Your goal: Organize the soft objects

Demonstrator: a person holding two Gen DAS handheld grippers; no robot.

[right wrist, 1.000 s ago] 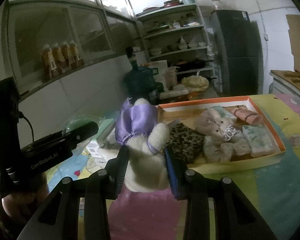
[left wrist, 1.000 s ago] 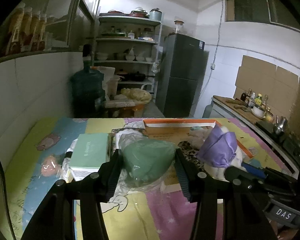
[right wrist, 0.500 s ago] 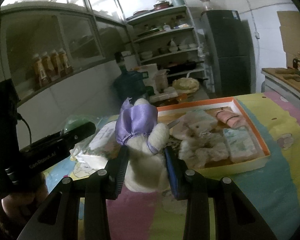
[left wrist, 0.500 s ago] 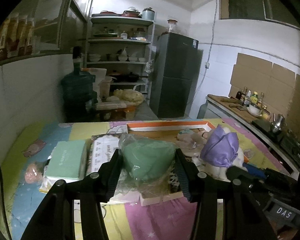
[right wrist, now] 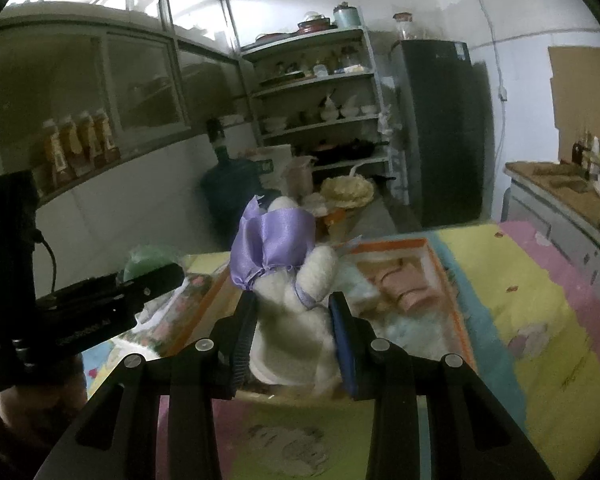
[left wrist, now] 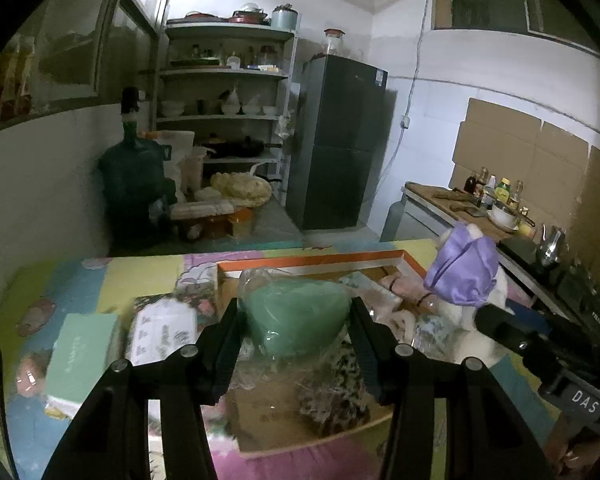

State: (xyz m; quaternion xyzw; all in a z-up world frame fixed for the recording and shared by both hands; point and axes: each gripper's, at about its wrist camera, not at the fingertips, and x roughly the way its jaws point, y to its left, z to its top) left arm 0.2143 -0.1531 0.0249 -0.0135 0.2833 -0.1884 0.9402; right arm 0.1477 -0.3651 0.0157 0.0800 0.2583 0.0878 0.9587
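- left gripper (left wrist: pixel 294 322) clamped on a green bundle (left wrist: pixel 296 314) in clear wrap, held above the near part of the orange-rimmed tray (left wrist: pixel 312 261).
- right gripper (right wrist: pixel 294 330) narrow, squeezing a white plush (right wrist: pixel 296 332) with a purple bow (right wrist: pixel 274 246), over the tray's near left corner.
- tray on a patchwork mat (right wrist: pixel 540 320); pink roll (right wrist: pixel 400 286) and pale soft packs inside, leopard cloth (left wrist: pixel 336 392) at the near edge.
- left of the tray: printed pack (left wrist: pixel 162 334) touching its rim, green box (left wrist: pixel 82 354) just beyond, both near the mat's left edge.
- open mat right of the tray, wide strip up to the counter (right wrist: pixel 568 196).
- bare cardboard floor at the tray's near left.
- floor beyond the far mat edge crowded: jug (left wrist: pixel 134 184), shelf (left wrist: pixel 224 116), fridge (left wrist: pixel 340 144).
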